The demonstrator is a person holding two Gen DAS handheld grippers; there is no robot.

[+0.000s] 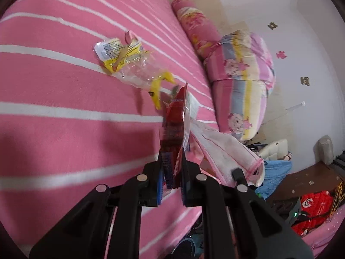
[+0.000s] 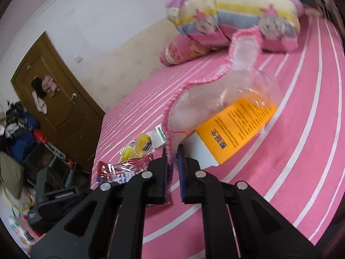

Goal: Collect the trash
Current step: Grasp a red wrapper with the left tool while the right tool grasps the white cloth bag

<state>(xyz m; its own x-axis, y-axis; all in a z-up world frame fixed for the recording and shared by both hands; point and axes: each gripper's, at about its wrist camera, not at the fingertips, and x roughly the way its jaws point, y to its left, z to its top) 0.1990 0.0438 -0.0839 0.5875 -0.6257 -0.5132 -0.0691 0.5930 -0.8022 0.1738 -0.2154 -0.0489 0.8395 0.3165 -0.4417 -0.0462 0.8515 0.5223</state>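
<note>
left tongs (image 1: 171, 161) pinched on a red snack wrapper (image 1: 175, 118), which is held upright off the pink striped bed (image 1: 64, 112). a yellow-and-clear wrapper (image 1: 127, 62) is left lying on the bed just beyond and left of the tongs. right tongs (image 2: 172, 157) clamped on the edge of a clear bag with an orange label (image 2: 237, 127), raised ahead and to the right. a pink-trimmed cloth (image 2: 243, 49) is seen behind the bag.

Left gripper (image 1: 171, 161) clamped on a red wrapper (image 1: 175, 118), pointing toward 12 o'clock; right gripper (image 2: 172, 157) pinched on clear packaging (image 2: 237, 116), angled downward.
</note>
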